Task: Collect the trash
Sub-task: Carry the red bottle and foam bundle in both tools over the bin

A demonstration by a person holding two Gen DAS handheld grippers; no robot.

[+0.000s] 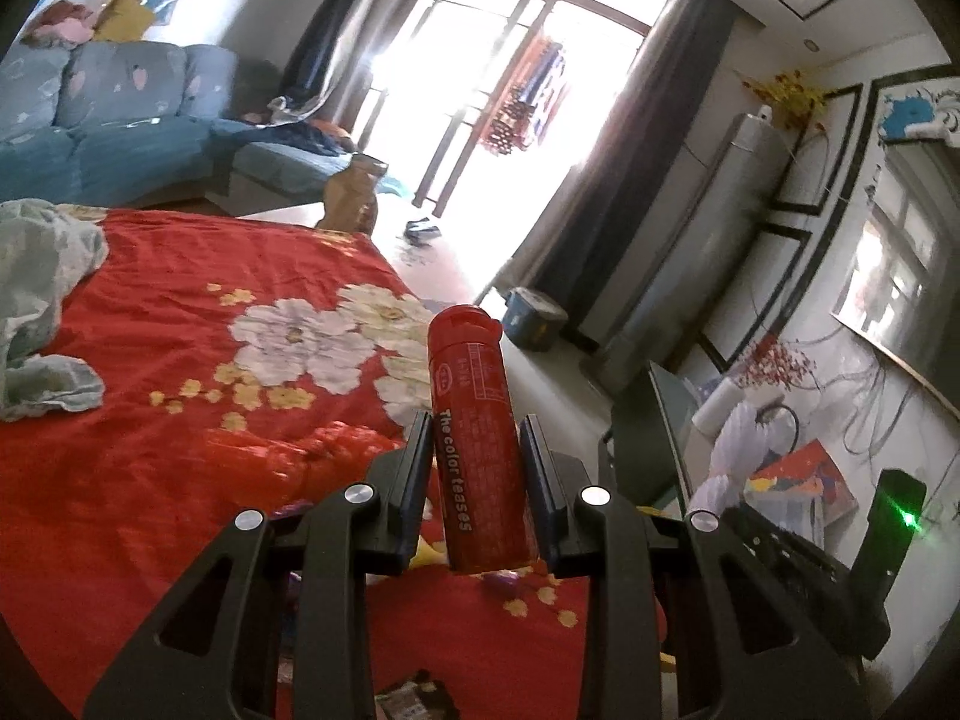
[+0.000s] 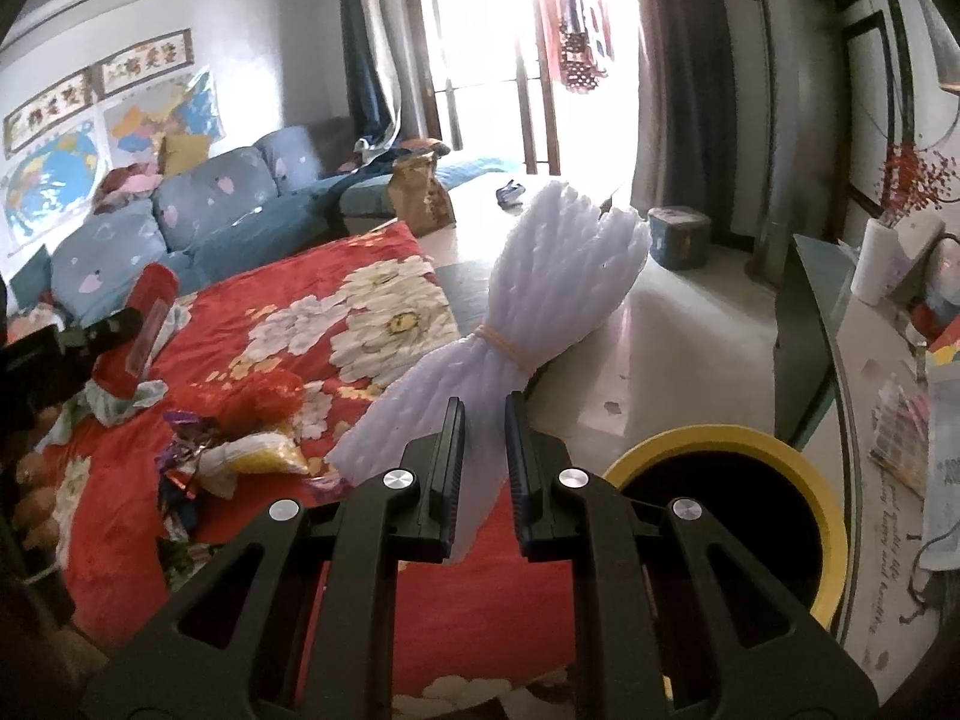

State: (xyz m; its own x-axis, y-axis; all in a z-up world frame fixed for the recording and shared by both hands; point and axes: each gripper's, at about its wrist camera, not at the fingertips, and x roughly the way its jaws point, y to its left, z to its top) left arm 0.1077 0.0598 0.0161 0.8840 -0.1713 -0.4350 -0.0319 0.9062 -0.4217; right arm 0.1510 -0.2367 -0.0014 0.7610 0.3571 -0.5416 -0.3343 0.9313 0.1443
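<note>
Two claws, two catches! The left claw (image 1: 477, 456) is clamped on a red canister (image 1: 477, 444), upright between its pads and lifted clear above the red flowered bedspread (image 1: 180, 312). Over on the right, the right claw (image 2: 485, 468) is pinched narrow on a white foam-net bundle (image 2: 540, 288), tied at its waist by a rubber band (image 2: 507, 343) and fanning out past the pads. Just below and to the right of that claw sits a yellow-rimmed bin (image 2: 720, 444), mouth open and dark. Crumpled wrappers (image 2: 198, 462) and a yellow packet (image 2: 267, 461) lie on the bedspread, beside a pale cloth (image 1: 42, 300).
</note>
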